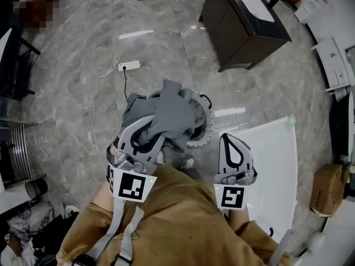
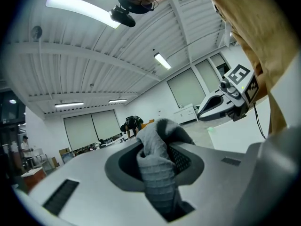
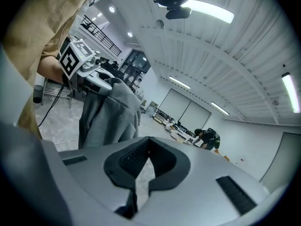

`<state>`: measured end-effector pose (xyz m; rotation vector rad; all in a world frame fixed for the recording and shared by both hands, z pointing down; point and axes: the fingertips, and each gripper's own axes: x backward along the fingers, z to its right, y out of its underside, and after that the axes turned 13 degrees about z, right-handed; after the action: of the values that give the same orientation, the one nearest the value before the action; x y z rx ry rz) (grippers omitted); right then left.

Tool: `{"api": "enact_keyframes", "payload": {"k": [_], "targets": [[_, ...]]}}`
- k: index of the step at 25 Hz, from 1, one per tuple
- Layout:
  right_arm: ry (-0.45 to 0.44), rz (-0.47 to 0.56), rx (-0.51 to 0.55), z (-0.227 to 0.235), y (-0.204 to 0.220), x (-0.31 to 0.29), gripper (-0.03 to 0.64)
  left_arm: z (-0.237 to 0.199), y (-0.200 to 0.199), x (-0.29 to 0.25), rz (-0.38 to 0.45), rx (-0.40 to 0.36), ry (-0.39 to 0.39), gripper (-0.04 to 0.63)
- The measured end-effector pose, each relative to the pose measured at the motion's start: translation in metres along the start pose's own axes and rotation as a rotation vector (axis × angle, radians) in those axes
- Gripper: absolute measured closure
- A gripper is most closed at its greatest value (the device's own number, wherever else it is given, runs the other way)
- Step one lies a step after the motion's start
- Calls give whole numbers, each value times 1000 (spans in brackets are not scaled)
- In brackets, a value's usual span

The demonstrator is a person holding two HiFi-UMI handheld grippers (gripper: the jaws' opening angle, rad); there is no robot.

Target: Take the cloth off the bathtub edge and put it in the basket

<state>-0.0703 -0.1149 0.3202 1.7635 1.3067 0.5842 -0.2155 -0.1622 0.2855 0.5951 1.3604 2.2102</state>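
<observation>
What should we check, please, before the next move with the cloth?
1. Grey knitted cloth gripped by the left claw: ok, the fabric is pinched between its jaws.
2. Cloth clear of the white bathtub edge: ok.
3. Round white perforated basket under the cloth: ok, judging by the head view.
4. Room inside the basket: cannot tell, the cloth hides it.
5. Right claw empty: ok, its jaws are closed on nothing.
6. Loose cloth ends hanging free of the basket rim: cannot tell.
</observation>
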Motion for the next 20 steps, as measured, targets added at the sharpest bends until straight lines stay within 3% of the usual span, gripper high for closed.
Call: {"api": "enact_keyframes", "payload": {"k": [5,10,20], "targets": [[-42,39,13,6,-1,-9,615,-5,3,2,-34,19,-59,492],[-44,62,1,16,3,-1,615,6,-6,-9,-38,18,-69,492],[-42,38,-37,26,32,9,615,32,1,-61,-29,28,11,491]]}}
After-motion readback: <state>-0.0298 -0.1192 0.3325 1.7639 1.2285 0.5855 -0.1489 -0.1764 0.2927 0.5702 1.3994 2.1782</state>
